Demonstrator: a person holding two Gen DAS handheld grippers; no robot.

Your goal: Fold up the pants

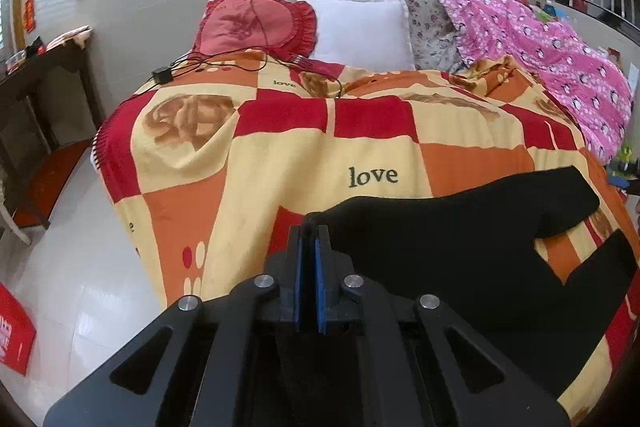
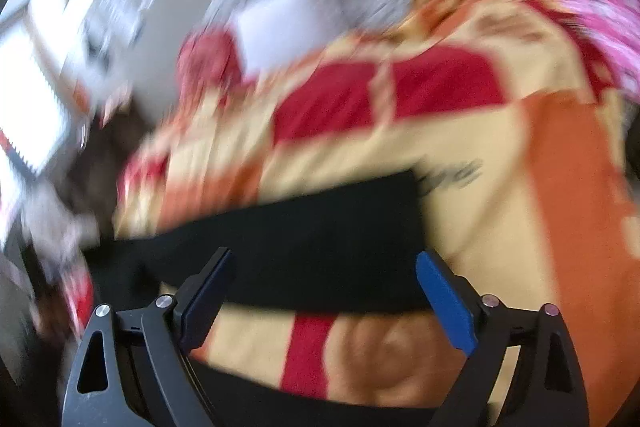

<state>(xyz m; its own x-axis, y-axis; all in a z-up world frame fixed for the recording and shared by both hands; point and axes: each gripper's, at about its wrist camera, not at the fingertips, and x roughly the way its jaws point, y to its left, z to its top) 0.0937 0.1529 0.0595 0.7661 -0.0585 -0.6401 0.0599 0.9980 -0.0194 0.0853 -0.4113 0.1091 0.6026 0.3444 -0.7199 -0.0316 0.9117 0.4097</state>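
A bed (image 1: 132, 155) fills most of the left wrist view, covered by a checked blanket (image 1: 280, 155) in yellow, red and orange, printed with the word "love". Black pants (image 1: 460, 227) lie flat on the near right part of the blanket, their two legs spreading toward the right edge. At the far end of the bed, a red frilled cushion (image 1: 256, 23) sits on the left, a white pillow (image 1: 360, 27) beside it, and a pink patterned quilt (image 1: 560, 67) is heaped on the right. A black cable with a small adapter (image 1: 162, 75) trails across the far left of the blanket. The left tongs (image 1: 309, 227) are pressed together, clamped on the pants' near left edge. The right wrist view is heavily blurred; the right tongs (image 2: 324, 263) stand wide apart just above one black pant leg (image 2: 300, 235).
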